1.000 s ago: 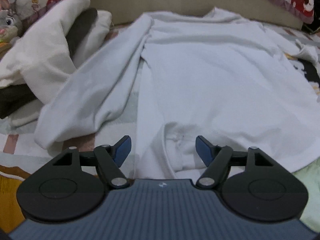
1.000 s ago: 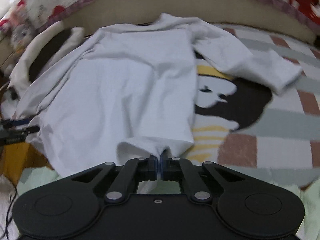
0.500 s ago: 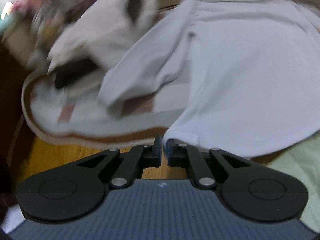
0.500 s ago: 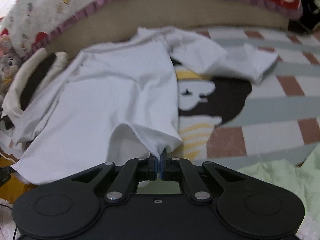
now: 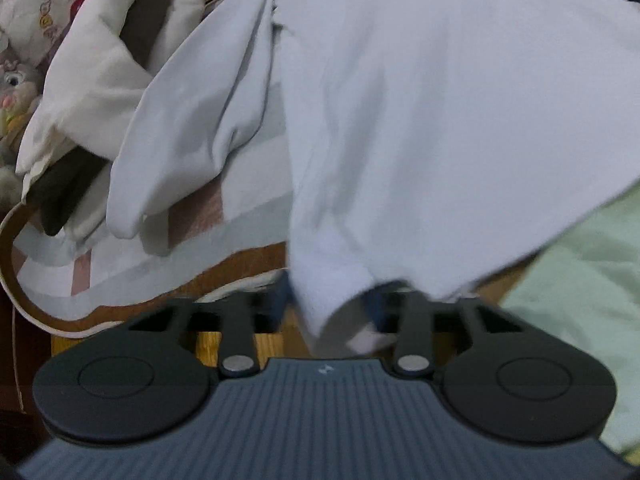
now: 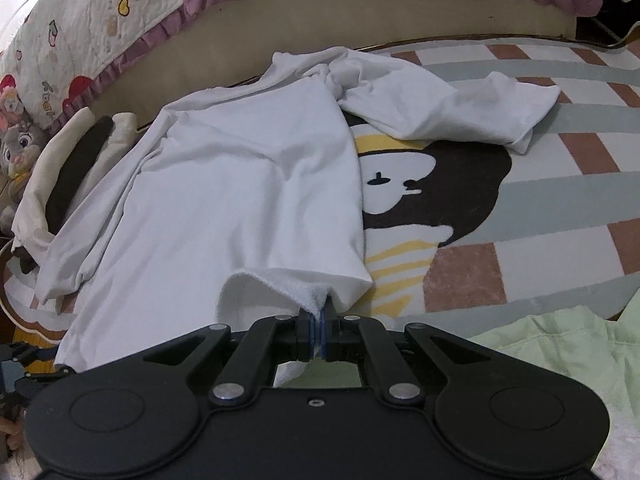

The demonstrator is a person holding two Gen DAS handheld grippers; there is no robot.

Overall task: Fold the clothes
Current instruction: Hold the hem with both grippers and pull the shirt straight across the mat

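The shirt [image 6: 240, 200] lies face down across the mat [image 6: 560, 200], collar far and hem near, and you hold that hem at both near corners. Your right tongs [image 6: 319, 332] are closed on only a thin lip of hem. That is the weak point, and a sharp lift or any pull sideways could slide the cloth out.

Your left tongs [image 5: 330, 300] are blurred. Their jaws have just been closing with a bunch of hem between them, and I judge them clamped on it. If that bunch is uneven, the fold line will probably come out crooked.

The right sleeve [image 6: 460, 108] is twisted at the shoulder and flung out right, so folding now would trap a lump. The left sleeve [image 5: 180, 120] rests against the heap of clothes [image 5: 92, 80] and may drag it along. The green garment [image 6: 560, 360] lies near on the right, so keep the hem off it.
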